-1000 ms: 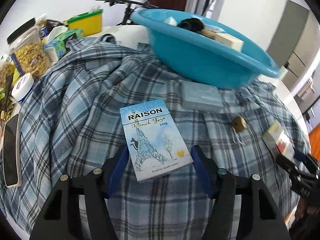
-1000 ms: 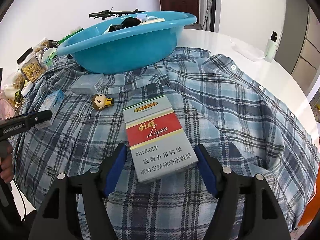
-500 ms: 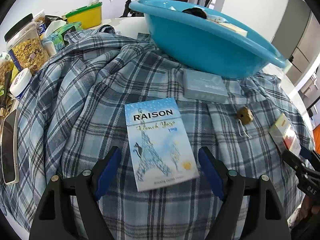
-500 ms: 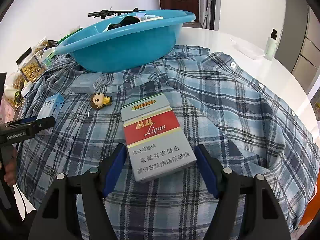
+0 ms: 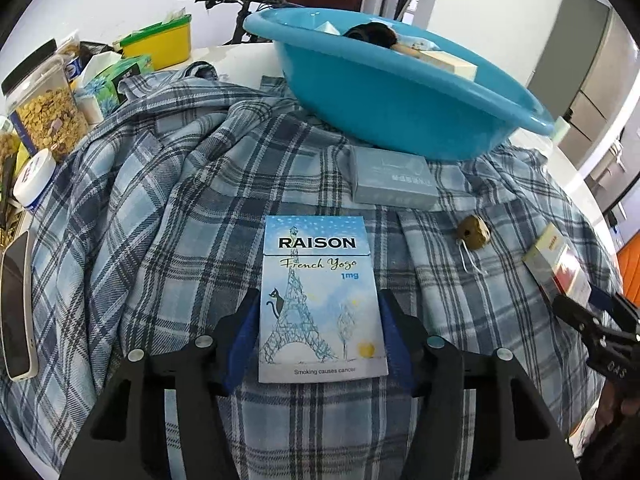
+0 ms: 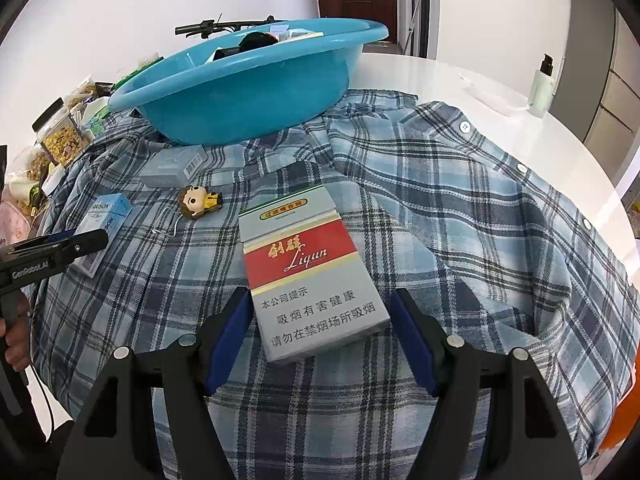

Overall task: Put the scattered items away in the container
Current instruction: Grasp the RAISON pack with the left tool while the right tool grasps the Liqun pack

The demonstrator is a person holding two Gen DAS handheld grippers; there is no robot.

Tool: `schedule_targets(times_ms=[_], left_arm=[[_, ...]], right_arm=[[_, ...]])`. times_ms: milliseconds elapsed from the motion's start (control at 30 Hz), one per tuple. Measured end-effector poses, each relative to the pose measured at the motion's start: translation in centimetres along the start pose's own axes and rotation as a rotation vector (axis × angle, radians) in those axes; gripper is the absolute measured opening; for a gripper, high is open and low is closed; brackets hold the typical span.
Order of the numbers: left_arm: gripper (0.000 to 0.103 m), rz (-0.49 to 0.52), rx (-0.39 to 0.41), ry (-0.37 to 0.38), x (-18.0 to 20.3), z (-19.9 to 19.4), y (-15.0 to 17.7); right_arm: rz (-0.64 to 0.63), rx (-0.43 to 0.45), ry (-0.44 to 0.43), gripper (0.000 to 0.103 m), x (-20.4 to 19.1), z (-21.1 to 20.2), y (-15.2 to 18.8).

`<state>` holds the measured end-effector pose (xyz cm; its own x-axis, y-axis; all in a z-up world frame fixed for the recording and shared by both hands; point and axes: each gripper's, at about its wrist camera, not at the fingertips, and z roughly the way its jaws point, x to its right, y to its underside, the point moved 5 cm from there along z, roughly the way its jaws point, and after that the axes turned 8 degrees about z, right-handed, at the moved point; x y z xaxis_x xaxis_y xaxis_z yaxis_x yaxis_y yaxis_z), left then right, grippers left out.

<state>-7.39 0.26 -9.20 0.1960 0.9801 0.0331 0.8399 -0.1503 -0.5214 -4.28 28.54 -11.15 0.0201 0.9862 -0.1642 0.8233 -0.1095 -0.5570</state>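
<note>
A blue basin (image 5: 400,92) with several items in it stands on a plaid shirt (image 5: 152,208); it also shows in the right wrist view (image 6: 248,92). My left gripper (image 5: 320,320) has its blue pads tight against both sides of the blue RAISON pack (image 5: 320,296), which lies on the shirt. My right gripper (image 6: 322,312) is open around the near end of the red and grey Liqun pack (image 6: 308,280), with a gap on the right side. A grey box (image 5: 394,182) and a small doll figure (image 6: 200,202) lie between the packs and the basin.
Jars of cereal (image 5: 48,112), a tissue box (image 5: 116,80), a yellow tub (image 5: 160,42) and a phone (image 5: 16,300) crowd the left table edge. A bottle (image 6: 542,84) stands on the white table (image 6: 440,76) at the far right.
My left gripper has moved forward over the RAISON pack and its pads have closed in on its sides. The right gripper has crept slightly forward around the Liqun pack.
</note>
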Motion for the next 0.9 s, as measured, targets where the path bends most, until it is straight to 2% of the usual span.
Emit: schedule_targets(times_ms=[167,267,433,467,567,667,900], left_arm=[[0.062,0.01,-0.03,-0.019,0.0,0.5,0.6],[0.075,0.012,-0.028,-0.035,0.2,0.8,0.4],[0.076,0.024,-0.01,-0.062,0.3,1.0,0.3],[0.075,0.021,-0.006,-0.059,0.2,1.0,0.3],[0.059,0.012,0.01,-0.063,0.0,0.8,0.2],[0.059,-0.014,0.021,-0.042,-0.4,0.4,0.1],[0.059,-0.013,0.052,-0.045,-0.5,-0.8,-0.3]], right_arm=[[-0.003,-0.001,-0.003,0.069,-0.2,0.0,0.0],[-0.005,-0.004,-0.002,0.069,-0.2,0.1,0.0],[-0.014,-0.001,-0.003,0.069,-0.3,0.0,0.0],[-0.02,0.001,-0.004,0.069,-0.4,0.0,0.0],[-0.03,0.008,-0.005,0.069,-0.5,-0.1,-0.2],[-0.04,0.018,-0.006,0.069,-0.7,-0.1,-0.5],[-0.092,0.022,-0.004,0.069,-1.2,0.4,-1.0]])
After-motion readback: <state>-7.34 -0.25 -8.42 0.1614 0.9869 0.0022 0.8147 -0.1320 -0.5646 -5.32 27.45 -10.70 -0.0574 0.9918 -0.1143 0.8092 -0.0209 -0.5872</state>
